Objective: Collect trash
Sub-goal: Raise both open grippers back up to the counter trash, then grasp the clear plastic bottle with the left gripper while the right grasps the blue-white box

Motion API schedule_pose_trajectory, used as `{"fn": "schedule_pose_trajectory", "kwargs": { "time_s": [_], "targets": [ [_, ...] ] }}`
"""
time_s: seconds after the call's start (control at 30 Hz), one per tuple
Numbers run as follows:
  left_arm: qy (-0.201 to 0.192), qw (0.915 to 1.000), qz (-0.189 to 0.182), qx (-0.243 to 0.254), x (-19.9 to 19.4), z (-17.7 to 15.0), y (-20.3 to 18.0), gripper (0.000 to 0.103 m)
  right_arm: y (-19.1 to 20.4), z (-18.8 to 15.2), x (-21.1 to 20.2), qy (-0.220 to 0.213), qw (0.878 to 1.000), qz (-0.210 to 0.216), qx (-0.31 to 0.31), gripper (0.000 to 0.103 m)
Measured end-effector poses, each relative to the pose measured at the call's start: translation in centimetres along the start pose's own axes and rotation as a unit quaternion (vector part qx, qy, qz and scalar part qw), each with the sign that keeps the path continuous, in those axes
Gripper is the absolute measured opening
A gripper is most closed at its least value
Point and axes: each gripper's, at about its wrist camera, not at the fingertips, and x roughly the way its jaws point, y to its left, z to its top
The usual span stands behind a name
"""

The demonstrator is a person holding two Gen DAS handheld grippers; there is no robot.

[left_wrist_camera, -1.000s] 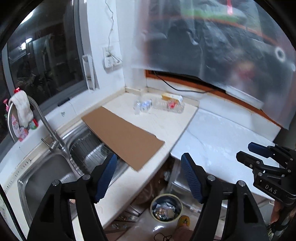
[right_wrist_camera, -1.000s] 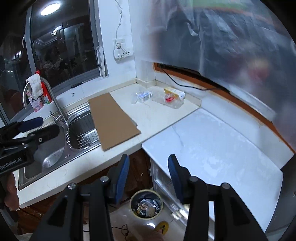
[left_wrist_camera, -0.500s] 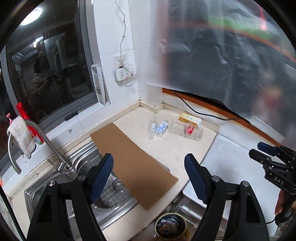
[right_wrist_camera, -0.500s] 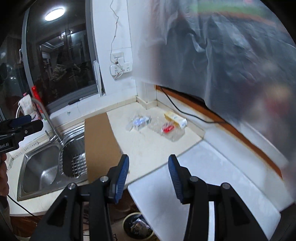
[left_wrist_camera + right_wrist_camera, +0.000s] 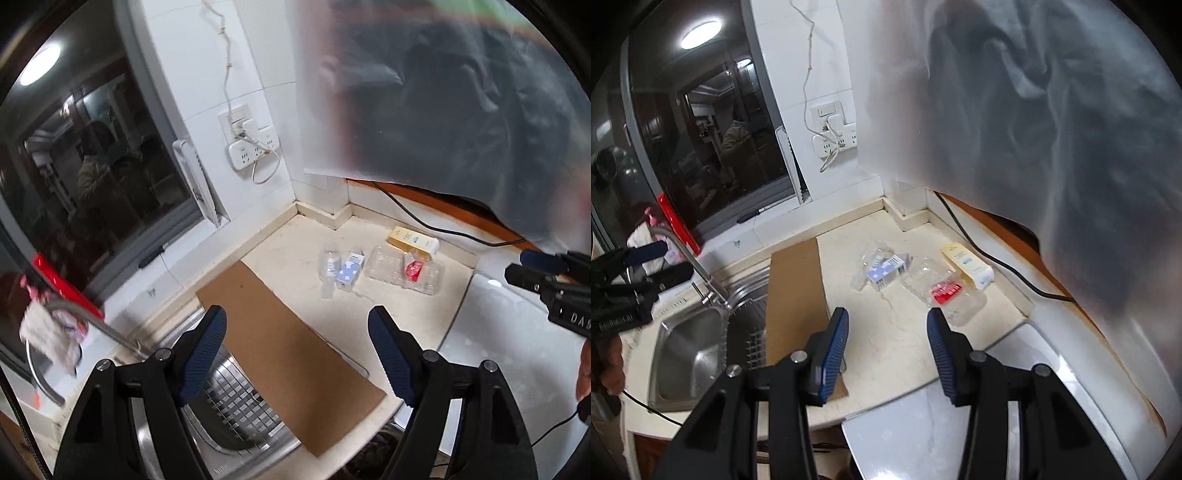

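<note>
Both grippers, left (image 5: 297, 354) and right (image 5: 886, 347), jaws apart, empty; I aim them at trash: bottle (image 5: 330, 266), boxes, tray (image 5: 402, 271) clustered in table's back corner.

White letters "DAS" on the black body of the right tongs (image 5: 532, 267) at the left wrist view's right edge, partly legible white lettering ending in "AI" on the left tongs (image 5: 661, 262), print on the small boxes too small to read

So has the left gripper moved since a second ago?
Yes. The left gripper has advanced from over the counter edge toward the corner; the wall socket now looms closer. Its jaws have opened wider, empty.
</note>
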Motion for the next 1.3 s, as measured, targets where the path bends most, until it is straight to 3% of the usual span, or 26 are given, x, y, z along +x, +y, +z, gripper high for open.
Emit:
{"fn": "schedule_pose_trajectory", "kwargs": {
  "time_s": [0.27,0.47,0.63,0.93,1.1,1.3],
  "targets": [
    [0.000,0.9988,-0.015,0.047,6.1,3.2,-1.1,0.077,0.9,2.5,5.1,0.020,1.000,-0.007,0.011,0.044],
    [0.023,0.9949,-0.075,0.064,13.5,4.7,-1.0,0.077,1.6,3.9,10.3,0.035,0.999,-0.018,0.035,0.044],
    [0.050,0.9903,-0.115,0.061,20.6,5.4,-0.4,0.077,1.9,4.9,17.1,0.059,0.996,-0.021,0.070,0.044],
    [0.126,0.9786,-0.162,0.011,34.5,5.0,0.3,0.065,-0.7,5.2,27.5,0.087,0.982,-0.034,0.163,0.043],
    [0.160,0.9704,-0.180,-0.019,39.6,4.1,-0.3,0.065,-2.6,5.1,30.7,0.097,0.972,-0.037,0.212,0.041],
    [0.184,0.9624,-0.193,-0.053,43.4,3.6,-1.2,0.065,-3.5,4.7,32.8,0.111,0.968,-0.035,0.222,0.040]
  ]
}}
